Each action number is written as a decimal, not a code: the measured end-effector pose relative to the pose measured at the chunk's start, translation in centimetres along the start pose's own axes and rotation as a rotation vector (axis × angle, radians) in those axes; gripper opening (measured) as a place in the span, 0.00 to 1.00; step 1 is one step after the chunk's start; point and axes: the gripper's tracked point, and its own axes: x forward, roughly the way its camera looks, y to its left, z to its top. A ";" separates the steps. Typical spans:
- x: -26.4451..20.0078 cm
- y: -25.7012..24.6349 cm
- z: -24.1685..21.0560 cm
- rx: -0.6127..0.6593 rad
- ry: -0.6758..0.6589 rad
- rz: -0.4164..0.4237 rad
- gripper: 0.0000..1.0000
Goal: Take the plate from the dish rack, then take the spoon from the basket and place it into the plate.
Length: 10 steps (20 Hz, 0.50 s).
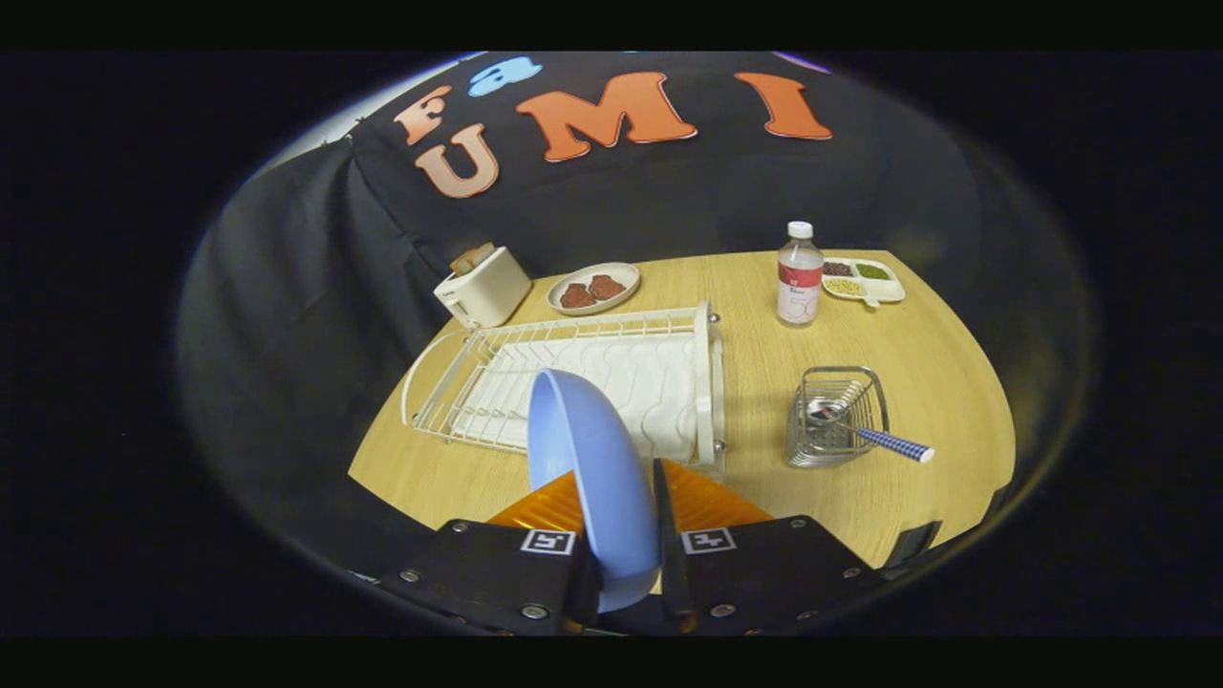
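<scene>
Two fingers of the gripper (pixel 619 535) are clamped on the rim of the blue plate (pixel 590 468), one each side; plate stands on edge between them, tilted a bit left, its upper part reaching out over the near end of the white dish rack (pixel 573 377). Plate looks lifted clear of the rack wires, tho contact at the hidden lower rim can't be ruled out. Rack otherwise empty, sitting on the wooden table (pixel 917 363).

Spoon (pixel 865 430): bowl end down inside the wire basket (pixel 836 416), right of the rack; checked handle sticks out over the basket's near-right rim.

Risks, my judgement:
- Grip is on a thin rim, w/ most of the plate's mass ahead of the pads. Fast swing or wrist roll could let it pivot or slip out → drop onto rack or table.
- Plate must be laid flat before release; letting go while on edge = it rolls or topples.
- Bare table betw. rack and basket is narrow. Setting down there could knock the basket; too near the table edge, it may overhang.
- Next grasp: spoon handle is slim and angled, so basket may drag along w/ it.

Bottle (pixel 799 277), toaster (pixel 482 287), food plate (pixel 593 288) and divided tray (pixel 865 280) are well apart at the back; low collision risk.
</scene>
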 end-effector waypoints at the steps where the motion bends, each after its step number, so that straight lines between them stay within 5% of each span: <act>1: 0.0 -0.3 -1.0 0.003 0.004 0.007 0.26; 10: 2.6 -1.7 -8.3 0.120 0.044 0.073 0.26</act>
